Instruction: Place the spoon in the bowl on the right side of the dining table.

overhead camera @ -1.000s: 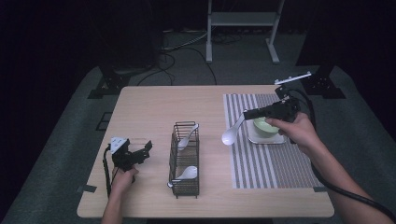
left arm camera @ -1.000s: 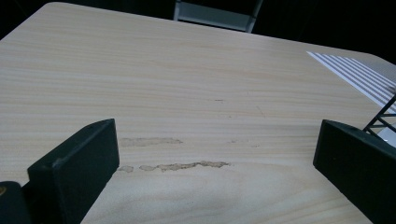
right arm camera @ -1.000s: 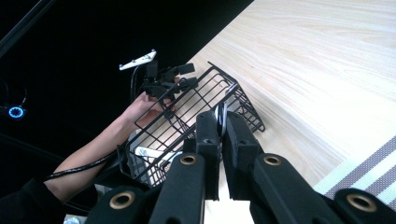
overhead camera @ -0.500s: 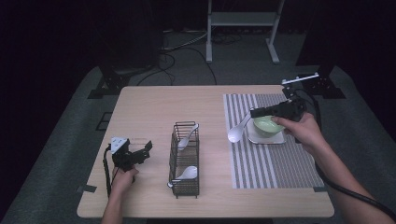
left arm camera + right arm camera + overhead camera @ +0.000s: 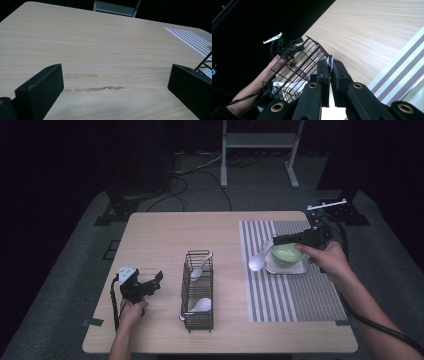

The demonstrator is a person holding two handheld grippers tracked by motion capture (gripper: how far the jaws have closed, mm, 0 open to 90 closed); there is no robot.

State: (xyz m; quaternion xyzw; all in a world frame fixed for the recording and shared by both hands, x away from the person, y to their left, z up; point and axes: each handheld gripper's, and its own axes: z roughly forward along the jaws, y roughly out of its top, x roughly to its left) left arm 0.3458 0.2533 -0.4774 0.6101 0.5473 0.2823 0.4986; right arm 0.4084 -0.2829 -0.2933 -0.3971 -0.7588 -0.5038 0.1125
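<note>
In the high view my right gripper [image 5: 275, 241] is shut on the handle of a white spoon [image 5: 258, 261]. The spoon hangs down and to the left, with its scoop over the striped mat [image 5: 290, 295], just left of the green bowl [image 5: 286, 254] on its white square plate [image 5: 300, 269]. The right gripper view has the jaws pressed together on the thin spoon handle [image 5: 330, 62]. My left gripper [image 5: 156, 281] rests low at the table's left, held in a hand, pointing towards the wire basket [image 5: 199, 290]. In the left gripper view its jaws stand wide apart over bare wood [image 5: 116, 75].
The black wire basket holds two more white spoons, one at the far end [image 5: 200, 266] and one at the near end [image 5: 200, 306]. A metal stand [image 5: 255, 140] and cables lie on the floor beyond the table. The right gripper's cable trails off the table's right edge.
My right gripper has carried the spoon to the right, closer to the green bowl. The left gripper has stayed put.
</note>
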